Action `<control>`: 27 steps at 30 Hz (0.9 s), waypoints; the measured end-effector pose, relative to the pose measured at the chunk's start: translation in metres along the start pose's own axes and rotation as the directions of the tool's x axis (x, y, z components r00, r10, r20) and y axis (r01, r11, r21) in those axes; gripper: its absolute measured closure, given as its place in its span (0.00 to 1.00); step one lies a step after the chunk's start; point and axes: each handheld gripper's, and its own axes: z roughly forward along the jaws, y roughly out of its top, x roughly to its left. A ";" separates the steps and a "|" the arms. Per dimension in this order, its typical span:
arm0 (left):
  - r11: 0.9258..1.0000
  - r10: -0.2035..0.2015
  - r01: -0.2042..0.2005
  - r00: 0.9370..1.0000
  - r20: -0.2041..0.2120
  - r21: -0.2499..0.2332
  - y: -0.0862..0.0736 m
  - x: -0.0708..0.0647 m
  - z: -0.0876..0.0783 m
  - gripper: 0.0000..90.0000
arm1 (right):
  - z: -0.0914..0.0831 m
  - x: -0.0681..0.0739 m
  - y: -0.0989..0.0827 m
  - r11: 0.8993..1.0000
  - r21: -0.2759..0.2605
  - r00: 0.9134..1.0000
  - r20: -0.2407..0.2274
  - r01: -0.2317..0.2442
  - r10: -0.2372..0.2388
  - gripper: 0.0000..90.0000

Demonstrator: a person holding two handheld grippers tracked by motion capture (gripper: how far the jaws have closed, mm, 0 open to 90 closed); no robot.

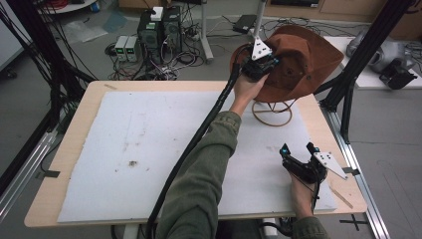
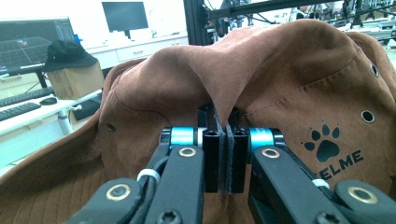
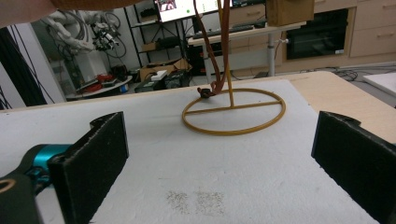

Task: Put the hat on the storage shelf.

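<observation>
A: Right claw (image 1: 297,155) is idling near the table (image 1: 74,124) edge, jaws standing wide apart, gripping nothing, probably waiting its turn.

B: Left claw (image 1: 261,65) is pinching a fold of the brown suede hat (image 1: 308,59), jaws clamped together, steadying it over the wire hat stand (image 1: 272,113) at the far right.

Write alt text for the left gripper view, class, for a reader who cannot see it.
The left gripper has its two black jaws shut on a fold of a brown suede hat. A black paw-print logo marks the hat at right; a desk with a monitor lies behind.
</observation>
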 end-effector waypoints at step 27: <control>0.998 0.050 -0.050 0.999 -0.006 0.026 0.004 -0.001 -0.001 0.71 | 0.001 -0.001 0.000 1.000 0.003 1.000 0.005 0.000 0.000 0.03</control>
